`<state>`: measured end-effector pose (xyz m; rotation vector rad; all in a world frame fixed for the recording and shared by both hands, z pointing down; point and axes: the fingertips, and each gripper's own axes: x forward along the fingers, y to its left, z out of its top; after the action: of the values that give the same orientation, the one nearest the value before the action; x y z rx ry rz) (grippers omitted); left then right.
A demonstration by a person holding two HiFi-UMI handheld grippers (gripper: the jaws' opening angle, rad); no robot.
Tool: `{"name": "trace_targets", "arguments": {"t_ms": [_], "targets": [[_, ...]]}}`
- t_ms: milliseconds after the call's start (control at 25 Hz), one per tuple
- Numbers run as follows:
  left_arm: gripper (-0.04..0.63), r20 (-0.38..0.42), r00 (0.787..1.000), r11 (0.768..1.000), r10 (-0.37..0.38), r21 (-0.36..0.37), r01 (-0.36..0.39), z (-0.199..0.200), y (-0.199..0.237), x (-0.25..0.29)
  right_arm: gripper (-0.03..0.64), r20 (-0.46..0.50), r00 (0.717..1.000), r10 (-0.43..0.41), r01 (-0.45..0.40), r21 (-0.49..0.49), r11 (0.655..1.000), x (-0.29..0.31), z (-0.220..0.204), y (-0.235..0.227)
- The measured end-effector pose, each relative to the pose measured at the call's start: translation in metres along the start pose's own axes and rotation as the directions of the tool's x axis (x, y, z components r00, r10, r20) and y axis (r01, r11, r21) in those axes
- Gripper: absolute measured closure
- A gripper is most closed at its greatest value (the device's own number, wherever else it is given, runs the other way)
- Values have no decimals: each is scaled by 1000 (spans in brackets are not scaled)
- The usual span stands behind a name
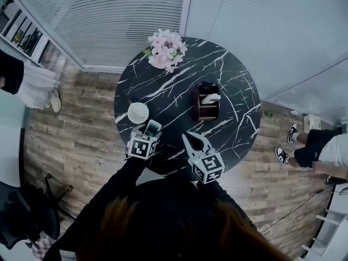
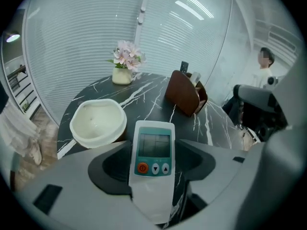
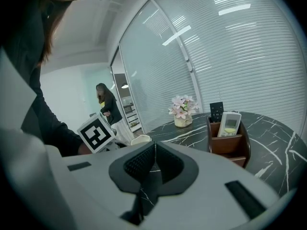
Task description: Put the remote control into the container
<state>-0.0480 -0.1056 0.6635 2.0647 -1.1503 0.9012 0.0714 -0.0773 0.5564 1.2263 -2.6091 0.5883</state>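
A white remote control (image 2: 153, 150) with a teal panel and an orange button is clamped between the jaws of my left gripper (image 2: 153, 176). In the head view the left gripper (image 1: 150, 130) holds it just above the near left part of the round black marble table (image 1: 163, 91), beside a white bowl (image 1: 138, 112). The brown container (image 1: 207, 103) stands mid-table with a white remote (image 3: 230, 123) and a black remote (image 3: 217, 111) upright inside. My right gripper (image 1: 191, 141) hovers at the near edge, jaws shut on nothing, with the container (image 3: 231, 140) ahead to its right.
A vase of pink flowers (image 1: 165, 49) stands at the table's far edge. The white bowl (image 2: 98, 122) sits just ahead of the left gripper. A person (image 1: 318, 147) stands on the wooden floor at the right, another (image 3: 108, 108) farther off. Glass walls with blinds run behind the table.
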Motion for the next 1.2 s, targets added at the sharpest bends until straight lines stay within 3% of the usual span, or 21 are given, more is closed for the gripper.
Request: {"name": "trace_targets", "arguments": {"t_ms": [240,480,600,680,840,1080,1200], "targets": [[311,163,984,997,-73,36,68,38,-29,-26,598,25,999,21,-21,30,999,-2,7,-1],[311,344,920,980,-189,121,157,86,-80,-60,581,96,994,49,-48,-13,999,-8,40,-6],[311,393,892,971,-224,169,170,107,-97,-74,455,109,990,90,-91,6,996,-11,62,-5],[311,429,870,967,-245,178,184,119,-106,-81,428,114,987,112,-111,-14,994,-14,77,-2],[311,481,833,957,-272,226,182,137,-122,-94,419,112,983,145,-140,-52,989,-20,105,5],[311,535,782,930,-318,338,146,148,-142,-112,419,7,983,184,-184,-63,981,-16,112,14],[311,548,770,923,-326,361,134,148,-147,-115,420,-22,984,178,-179,-66,982,-15,111,14]]}}
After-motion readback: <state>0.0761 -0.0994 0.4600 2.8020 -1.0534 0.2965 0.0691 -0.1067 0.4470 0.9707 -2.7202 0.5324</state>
